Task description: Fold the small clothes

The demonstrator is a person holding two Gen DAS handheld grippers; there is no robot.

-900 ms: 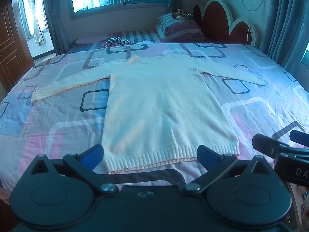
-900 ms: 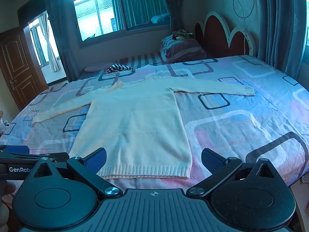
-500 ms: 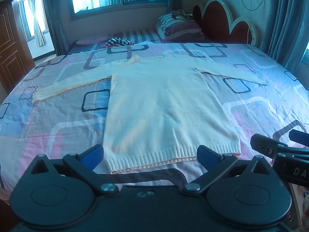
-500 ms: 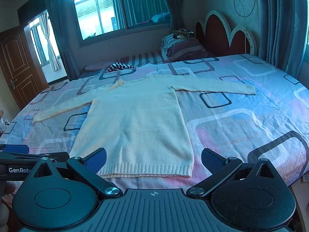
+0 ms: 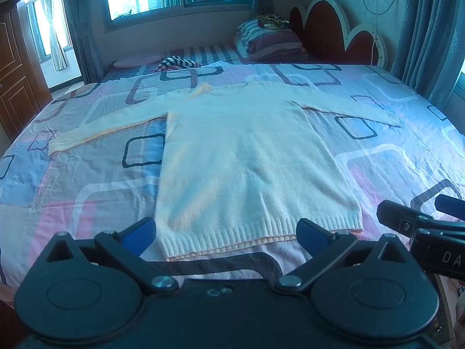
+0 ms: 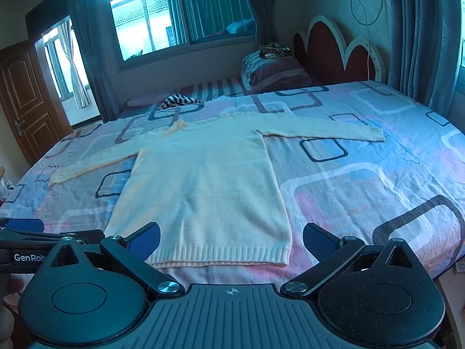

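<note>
A cream knitted sweater (image 5: pixel 247 157) (image 6: pixel 203 186) lies flat and face up on the bed, both sleeves spread out to the sides, its ribbed hem toward me. My left gripper (image 5: pixel 225 234) hovers just before the hem, jaws wide open, nothing between the blue pads. My right gripper (image 6: pixel 231 240) hangs over the hem's right part, open and empty too. The right gripper's fingers (image 5: pixel 418 221) show at the right edge of the left wrist view; the left gripper's arm (image 6: pixel 32 247) shows at the left edge of the right wrist view.
The bed (image 5: pixel 392 168) has a sheet patterned with rounded squares. A striped cloth (image 5: pixel 177 62) lies past the sweater's collar. Striped pillows (image 5: pixel 270 40) stand by the red headboard (image 5: pixel 328 32). A wooden door (image 6: pixel 26 101) is far left, windows and curtains behind.
Both views have shifted slightly toward the sweater's hem; the sweater lies as before and both grippers stay open.
</note>
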